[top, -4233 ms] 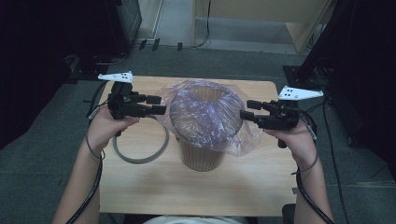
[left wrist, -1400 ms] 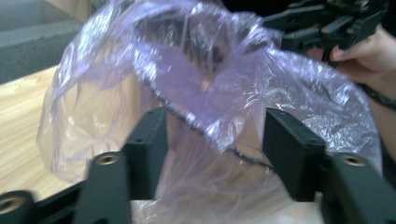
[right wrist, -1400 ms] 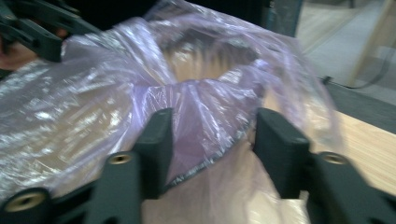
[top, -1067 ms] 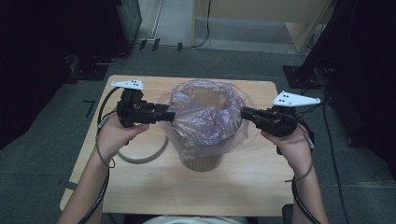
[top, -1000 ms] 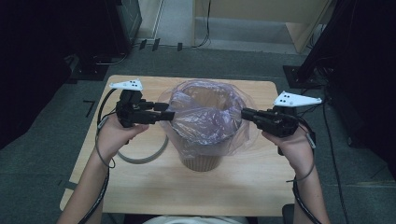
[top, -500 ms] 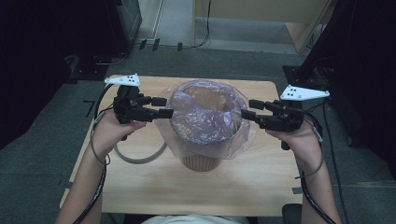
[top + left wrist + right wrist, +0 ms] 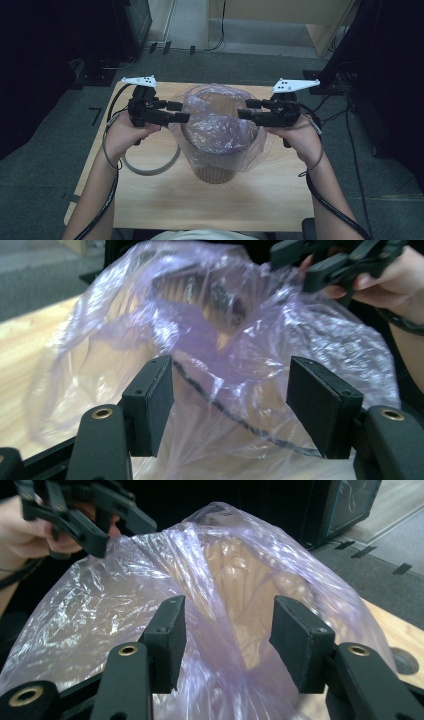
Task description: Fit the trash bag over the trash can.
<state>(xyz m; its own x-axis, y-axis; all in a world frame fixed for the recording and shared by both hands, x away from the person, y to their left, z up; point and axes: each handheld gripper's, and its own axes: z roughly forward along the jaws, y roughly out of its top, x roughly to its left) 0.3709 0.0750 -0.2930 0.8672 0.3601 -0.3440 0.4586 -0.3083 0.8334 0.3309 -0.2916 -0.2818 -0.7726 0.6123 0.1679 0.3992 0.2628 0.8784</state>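
Note:
A brown ribbed bin (image 7: 215, 170) stands mid-table, lined with a clear purple plastic bag (image 7: 217, 125) that drapes over its rim. My left gripper (image 7: 179, 112) is open at the bag's left edge. In the left gripper view its jaws (image 7: 230, 390) stand wide apart with the bag (image 7: 200, 330) film just beyond them. My right gripper (image 7: 247, 109) is open at the bag's right edge. In the right gripper view a fold of the bag (image 7: 125, 595) rises between its spread jaws (image 7: 225, 630). Each gripper view shows the other gripper across the bag (image 7: 330, 260) (image 7: 75, 510).
A grey ring (image 7: 150, 167) lies on the wooden table (image 7: 165, 200) left of the bin, under my left hand. Cables trail from both grippers. Dark equipment and cabinets stand on the floor around the table.
The right gripper has moved left, in over the bin's right rim. The left gripper stays at the left rim, and the bag has slackened a little.

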